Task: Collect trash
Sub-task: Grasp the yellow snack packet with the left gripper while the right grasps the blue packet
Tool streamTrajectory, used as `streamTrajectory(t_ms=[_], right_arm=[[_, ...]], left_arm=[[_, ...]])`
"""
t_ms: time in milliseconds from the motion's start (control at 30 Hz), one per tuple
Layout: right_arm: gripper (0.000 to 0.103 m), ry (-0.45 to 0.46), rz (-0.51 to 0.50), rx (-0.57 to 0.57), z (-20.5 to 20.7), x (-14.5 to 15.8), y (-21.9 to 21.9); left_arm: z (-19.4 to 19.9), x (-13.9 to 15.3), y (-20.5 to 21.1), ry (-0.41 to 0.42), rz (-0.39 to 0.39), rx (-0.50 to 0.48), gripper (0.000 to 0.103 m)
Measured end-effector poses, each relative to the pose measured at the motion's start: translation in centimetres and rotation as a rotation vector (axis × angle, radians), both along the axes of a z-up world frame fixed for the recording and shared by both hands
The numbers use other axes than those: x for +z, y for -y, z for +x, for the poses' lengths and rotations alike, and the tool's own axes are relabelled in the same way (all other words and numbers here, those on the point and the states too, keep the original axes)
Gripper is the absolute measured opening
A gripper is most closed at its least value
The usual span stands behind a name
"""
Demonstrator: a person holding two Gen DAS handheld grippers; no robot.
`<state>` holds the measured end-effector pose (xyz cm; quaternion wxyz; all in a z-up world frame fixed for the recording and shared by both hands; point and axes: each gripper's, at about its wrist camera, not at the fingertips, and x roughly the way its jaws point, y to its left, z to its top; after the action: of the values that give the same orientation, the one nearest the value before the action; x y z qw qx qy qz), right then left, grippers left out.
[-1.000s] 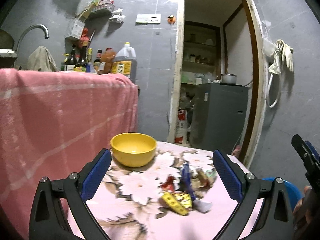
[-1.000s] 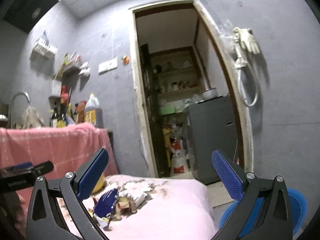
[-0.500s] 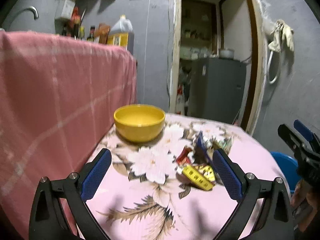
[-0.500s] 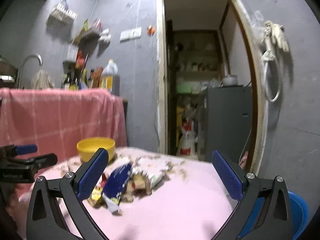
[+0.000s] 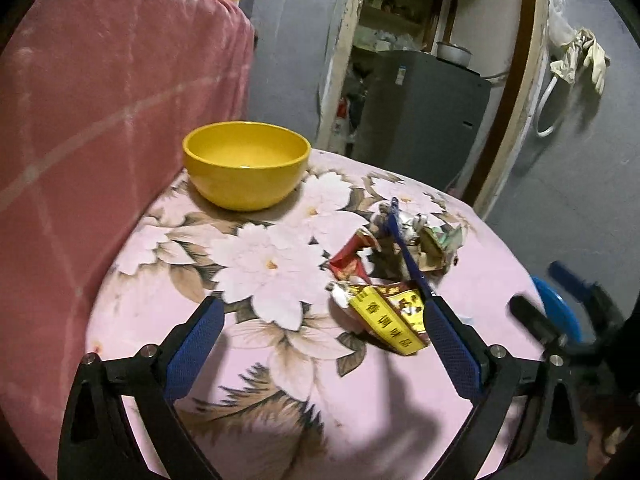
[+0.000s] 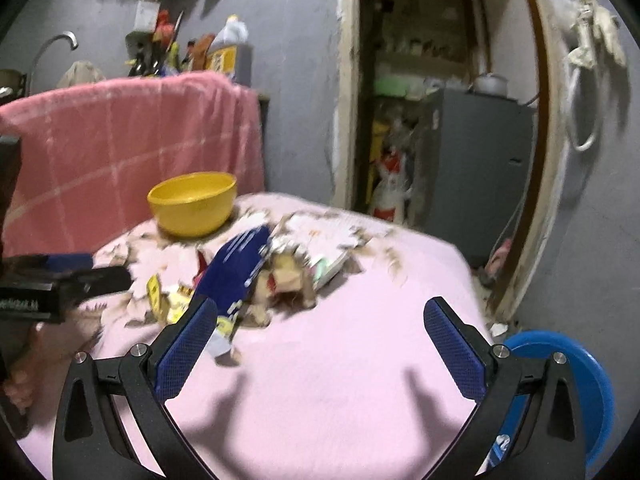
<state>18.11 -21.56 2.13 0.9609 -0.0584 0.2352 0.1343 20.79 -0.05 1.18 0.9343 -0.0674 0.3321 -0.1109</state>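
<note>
Left view: your left tongs [image 5: 320, 344] are spread wide, wrappers [image 5: 388, 276] at 1 o'clock on the worktop [image 5: 160, 304]. Drop onto the yellow pack [image 5: 384, 320] first.

Right view: right tongs [image 6: 320, 352] also spread; pile at 11, so swing left.

Left gripper [image 5: 320, 344]: black angular plastic frame, two splayed arms with triangular cut-outs near base. Blue textured rubber pads [image 5: 195, 345] on inner finger faces, fine mesh pattern. Silver round screws on each arm, two per side.

Right gripper [image 6: 320, 344]: same build, black frame, blue mesh pads [image 6: 454, 354], paired silver screws, triangular cut-outs. White lettering on side of left gripper body seen from right wrist view, unreadable. Bare skin of hand [image 6: 20, 384] behind it, blurred.
</note>
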Motion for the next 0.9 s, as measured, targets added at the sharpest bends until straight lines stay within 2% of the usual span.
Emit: streamTrajectory(t_ms=[167, 233, 300, 433, 533, 600, 700, 800, 900], right_arm=[[0.084, -0.062, -0.030, 0.093, 0.3, -0.8, -1.4], [0.082, -0.092, -0.047, 0.128, 0.5, -1.1, -2.0], [0.078, -0.118, -0.063, 0.149, 0.7, -1.5, -2.5], [0.075, -0.149, -0.085, 0.181, 1.0, -2.0, -3.3], [0.068, -0.165, -0.098, 0.193, 1.4, -2.2, -3.6], [0.059, -0.175, -0.104, 0.196, 2.0, -2.2, -3.8], [0.050, -0.191, -0.104, 0.197, 2.6, -2.4, -3.9], [0.045, -0.201, -0.100, 0.211, 2.8, -2.5, -3.9], [0.045, -0.193, -0.112, 0.228, 2.6, -2.4, -4.3]], left_arm=[[1.5, -0.3, 0.1, -0.074, -0.068, -0.042, 0.070], [2.2, -0.6, 0.1, -0.106, -0.090, -0.053, 0.065], [2.6, -0.7, 0.0, -0.137, -0.119, -0.064, 0.055], [3.4, -1.4, -0.6, -0.219, -0.214, -0.082, 0.048], [3.7, -1.5, -1.0, -0.245, -0.266, -0.085, 0.043], [3.8, -1.3, -1.0, -0.259, -0.284, -0.093, 0.036], [4.0, -1.3, -0.9, -0.273, -0.303, -0.098, 0.031], [3.9, -1.1, -0.9, -0.278, -0.309, -0.092, 0.029], [3.7, -1.1, -0.9, -0.280, -0.313, -0.085, 0.028]])
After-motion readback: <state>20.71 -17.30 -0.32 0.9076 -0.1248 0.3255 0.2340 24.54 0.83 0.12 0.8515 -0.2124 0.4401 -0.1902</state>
